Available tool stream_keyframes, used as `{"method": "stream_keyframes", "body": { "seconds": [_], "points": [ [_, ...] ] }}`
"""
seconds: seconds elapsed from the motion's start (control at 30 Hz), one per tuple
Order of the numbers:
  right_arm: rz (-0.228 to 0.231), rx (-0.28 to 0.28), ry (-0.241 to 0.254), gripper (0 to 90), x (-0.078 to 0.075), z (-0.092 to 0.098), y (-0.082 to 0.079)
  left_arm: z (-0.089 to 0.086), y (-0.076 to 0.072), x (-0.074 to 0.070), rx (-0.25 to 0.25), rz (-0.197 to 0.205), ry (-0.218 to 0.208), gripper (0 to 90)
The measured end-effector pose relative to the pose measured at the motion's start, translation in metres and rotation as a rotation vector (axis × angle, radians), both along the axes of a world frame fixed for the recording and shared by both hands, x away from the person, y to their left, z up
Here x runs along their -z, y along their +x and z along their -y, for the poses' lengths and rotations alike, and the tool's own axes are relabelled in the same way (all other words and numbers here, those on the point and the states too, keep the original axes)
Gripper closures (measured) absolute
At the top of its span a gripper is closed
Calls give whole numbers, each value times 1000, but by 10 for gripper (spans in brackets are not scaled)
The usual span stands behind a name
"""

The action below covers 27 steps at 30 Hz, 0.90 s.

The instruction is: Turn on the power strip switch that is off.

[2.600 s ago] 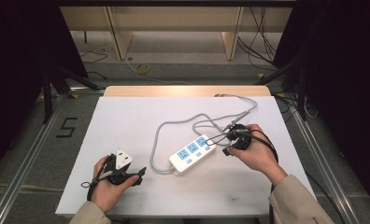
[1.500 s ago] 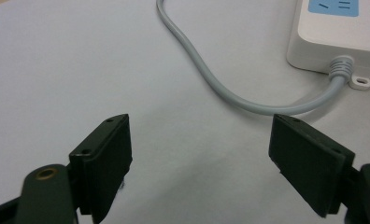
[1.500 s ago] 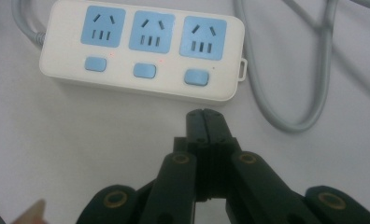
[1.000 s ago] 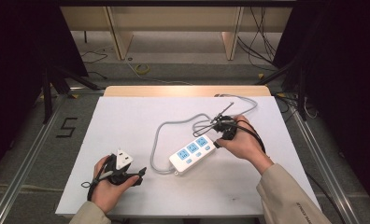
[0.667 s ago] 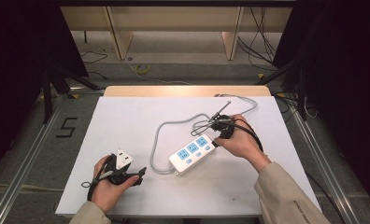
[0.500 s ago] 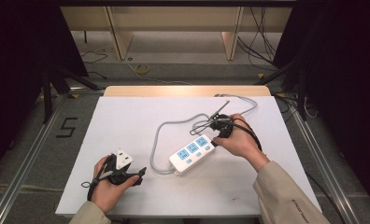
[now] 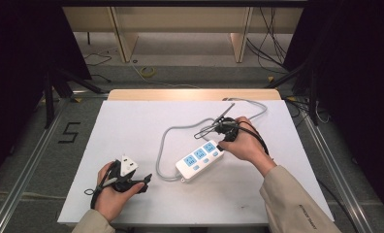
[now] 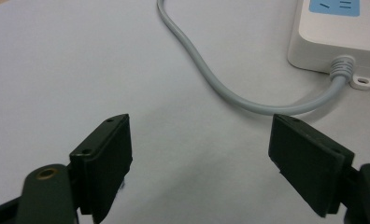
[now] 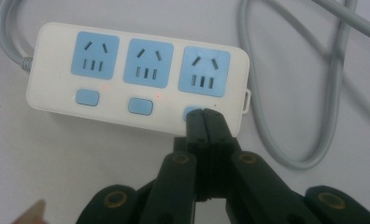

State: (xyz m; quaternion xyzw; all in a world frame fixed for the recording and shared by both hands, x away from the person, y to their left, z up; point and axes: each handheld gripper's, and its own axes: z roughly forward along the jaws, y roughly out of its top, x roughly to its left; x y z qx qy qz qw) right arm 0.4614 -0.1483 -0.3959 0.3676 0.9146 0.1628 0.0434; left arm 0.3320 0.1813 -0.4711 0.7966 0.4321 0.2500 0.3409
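1 white power strip (image 7: 200, 159) lies mid-tabletop (image 7: 132, 121): light, rigid, slick plastic; grip across its long sides. Right claw (image 9: 204, 122), pressed together, pokes its end button (image 9: 189, 112). Left claw (image 8: 199, 161) spread, empty, near its cord (image 8: 206, 70).

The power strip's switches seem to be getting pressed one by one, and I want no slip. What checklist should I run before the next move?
1. Right gripper shut to a narrow tip: ok.
2. Tip on the third switch, at the strip's end away from its cable exit: ok; whether it is pressed in, cannot tell.
3. Indicator lights: red dots glow by the first switch and second switch; by the third, cannot tell.
4. Power strip flat on the table: ok.
5. Grey cable clear of the switches: ok.
6. Left gripper open, apart from the strip, so not steadying it: not ok.
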Motion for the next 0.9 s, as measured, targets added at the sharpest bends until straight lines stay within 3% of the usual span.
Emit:
{"method": "stream_keyframes", "body": {
  "seconds": [0.9],
  "points": [
    [-19,9,-17,900,8,-6,11,0,0,0,1,0,0,213]
  ]
}}
